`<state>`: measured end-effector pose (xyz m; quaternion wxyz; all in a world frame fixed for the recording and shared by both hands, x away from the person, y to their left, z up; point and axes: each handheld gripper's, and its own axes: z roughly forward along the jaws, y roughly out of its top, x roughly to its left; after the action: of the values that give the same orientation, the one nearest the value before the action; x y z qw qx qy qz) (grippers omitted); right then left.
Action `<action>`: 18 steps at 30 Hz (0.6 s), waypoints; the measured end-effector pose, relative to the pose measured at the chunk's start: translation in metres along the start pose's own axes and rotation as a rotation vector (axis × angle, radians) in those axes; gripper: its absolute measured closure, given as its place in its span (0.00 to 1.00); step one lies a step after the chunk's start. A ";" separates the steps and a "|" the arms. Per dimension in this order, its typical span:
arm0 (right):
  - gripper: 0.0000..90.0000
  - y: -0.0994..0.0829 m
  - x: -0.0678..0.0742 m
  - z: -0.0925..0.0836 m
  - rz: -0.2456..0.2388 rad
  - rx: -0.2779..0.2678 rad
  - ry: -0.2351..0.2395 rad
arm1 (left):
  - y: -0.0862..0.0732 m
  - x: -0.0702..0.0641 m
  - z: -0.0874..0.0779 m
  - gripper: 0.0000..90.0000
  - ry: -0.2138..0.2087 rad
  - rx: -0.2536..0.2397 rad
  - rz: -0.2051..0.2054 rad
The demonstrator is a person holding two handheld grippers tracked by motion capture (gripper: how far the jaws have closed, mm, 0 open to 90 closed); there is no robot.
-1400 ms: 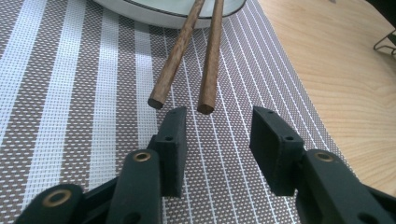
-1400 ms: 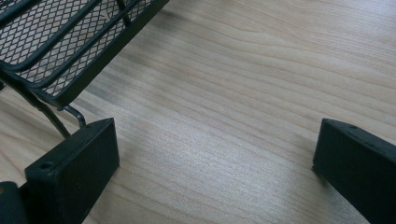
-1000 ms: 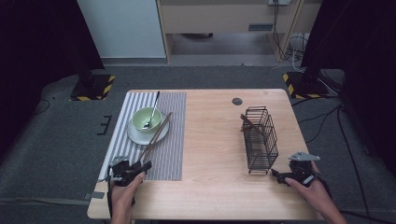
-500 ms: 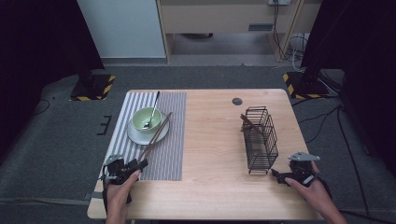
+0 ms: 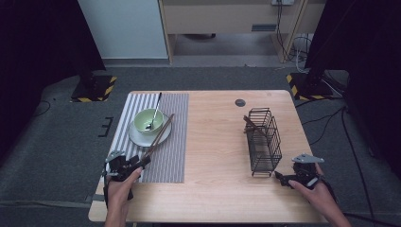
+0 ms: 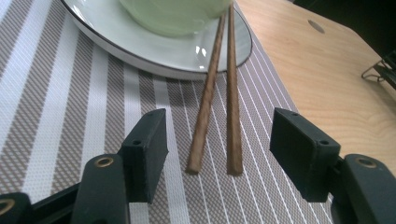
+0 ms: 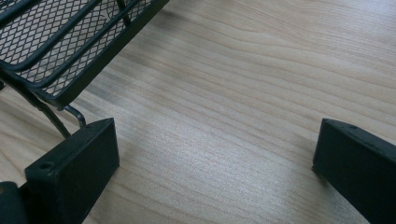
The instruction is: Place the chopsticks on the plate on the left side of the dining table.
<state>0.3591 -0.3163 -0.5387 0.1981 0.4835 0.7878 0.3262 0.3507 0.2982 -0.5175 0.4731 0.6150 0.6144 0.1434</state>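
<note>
Two brown chopsticks lean on a white plate that holds a green bowl with a spoon in it. Their near ends rest on the striped placemat. My left gripper sits at those ends. In the left gripper view the chopsticks lie between the jaws of the left gripper, which have just been opening; the pads stand clear of the wood. My right gripper rests open on the table beside the near corner of a black wire basket.
The wire basket stands on the wooden table at the right, with a brown stick poking out of its far end. A small dark round disc lies near the far edge. Bare wood lies between mat and basket.
The left hand has shifted slightly to the left at the mat's near edge. The right hand has stayed where it was.
</note>
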 end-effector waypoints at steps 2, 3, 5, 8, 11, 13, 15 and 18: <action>0.00 0.000 0.000 0.000 0.000 0.000 0.000 | 0.002 0.000 0.002 0.40 -0.001 0.006 -0.005; 0.00 0.000 0.000 0.000 0.000 0.000 0.000 | 0.002 0.000 0.002 0.40 -0.005 0.008 -0.002; 0.00 0.000 0.000 0.000 0.000 0.000 0.000 | 0.005 -0.002 0.005 0.40 -0.018 0.015 0.006; 0.00 0.000 0.000 0.000 0.000 0.000 0.000 | 0.007 -0.004 0.010 0.40 -0.024 0.023 0.015; 0.00 0.000 0.000 0.000 0.000 0.000 0.000 | 0.009 -0.005 0.017 0.40 -0.026 0.034 0.024; 0.00 0.000 0.000 0.000 0.000 0.000 0.000 | 0.010 -0.006 0.020 0.39 -0.022 0.040 0.029; 0.00 0.000 0.000 0.000 0.000 0.000 0.000 | 0.010 -0.008 0.023 0.39 -0.017 0.045 0.036; 0.00 0.000 0.000 0.000 0.000 0.000 0.000 | 0.009 -0.010 0.026 0.39 -0.008 0.052 0.049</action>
<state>0.3591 -0.3163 -0.5387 0.1981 0.4835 0.7878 0.3262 0.3739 0.2807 -0.5200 0.4559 0.6423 0.6008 0.1365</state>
